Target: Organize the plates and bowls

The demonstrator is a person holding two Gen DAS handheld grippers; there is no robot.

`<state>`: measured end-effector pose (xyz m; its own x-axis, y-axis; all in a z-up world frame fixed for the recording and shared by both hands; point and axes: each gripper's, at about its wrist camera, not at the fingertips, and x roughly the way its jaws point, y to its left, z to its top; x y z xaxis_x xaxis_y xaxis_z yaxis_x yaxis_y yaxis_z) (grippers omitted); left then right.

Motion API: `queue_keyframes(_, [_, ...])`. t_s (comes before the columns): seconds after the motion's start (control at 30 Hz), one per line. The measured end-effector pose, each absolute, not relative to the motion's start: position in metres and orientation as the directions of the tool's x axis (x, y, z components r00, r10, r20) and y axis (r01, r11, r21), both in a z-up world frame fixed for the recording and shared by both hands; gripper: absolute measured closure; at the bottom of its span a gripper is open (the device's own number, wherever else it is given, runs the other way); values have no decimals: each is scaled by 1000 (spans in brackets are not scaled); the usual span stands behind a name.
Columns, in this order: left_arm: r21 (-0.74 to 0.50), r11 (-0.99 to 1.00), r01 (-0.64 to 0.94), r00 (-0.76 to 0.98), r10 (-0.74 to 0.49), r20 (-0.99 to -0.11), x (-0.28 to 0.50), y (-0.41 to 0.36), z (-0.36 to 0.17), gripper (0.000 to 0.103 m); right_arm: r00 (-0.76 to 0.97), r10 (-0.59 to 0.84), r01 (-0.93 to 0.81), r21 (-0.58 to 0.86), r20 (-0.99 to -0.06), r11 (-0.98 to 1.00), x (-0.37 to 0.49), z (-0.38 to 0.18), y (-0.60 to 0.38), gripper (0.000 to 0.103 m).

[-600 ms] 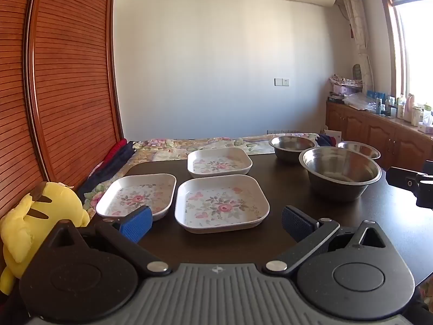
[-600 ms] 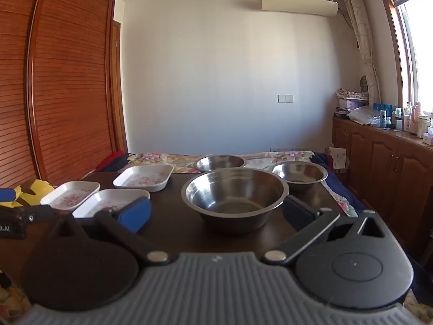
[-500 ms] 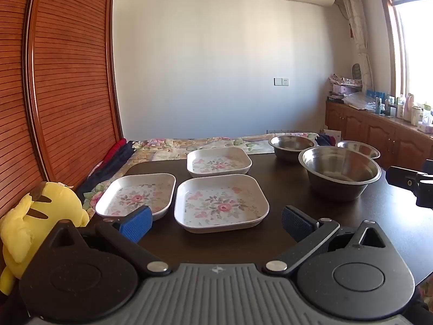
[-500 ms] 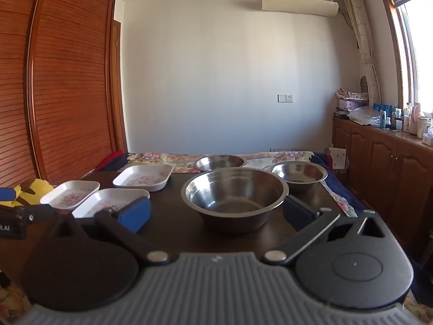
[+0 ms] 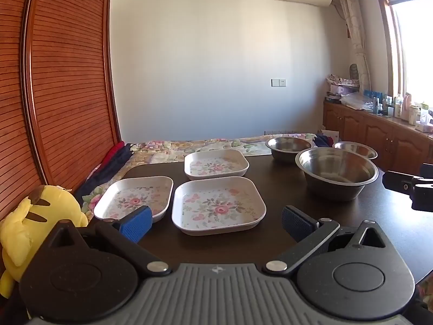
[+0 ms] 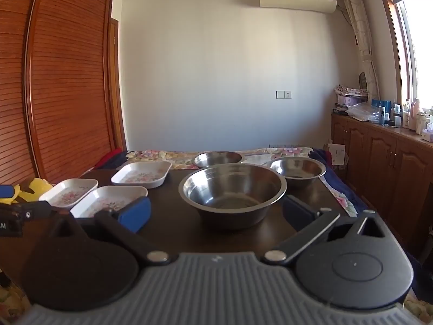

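Partly hidden: far steel bowl (image 5: 357,149)

The dark wooden counter (image 5: 270,178) carries six dishes. Three white square plates with pink flowers lie on its left part: a near plate (image 5: 218,209), a left plate (image 5: 135,199) just beside it, and a far plate (image 5: 215,163) behind them. Three steel bowls stand on the right part: a big bowl (image 6: 232,193) nearest, a small bowl (image 6: 217,159) behind it and another bowl (image 6: 297,170) to the right, which seems to sit close to the counter's far edge.
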<state>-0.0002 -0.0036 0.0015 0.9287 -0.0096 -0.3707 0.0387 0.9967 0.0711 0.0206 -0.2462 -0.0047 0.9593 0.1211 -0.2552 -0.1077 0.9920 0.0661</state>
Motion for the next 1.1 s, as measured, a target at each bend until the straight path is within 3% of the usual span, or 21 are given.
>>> queue_keyframes(1.1, [78,996,51,930,-19,-367,-2,-6,1,1,960,121,-102,86,-253,991,19,-5,-255,0])
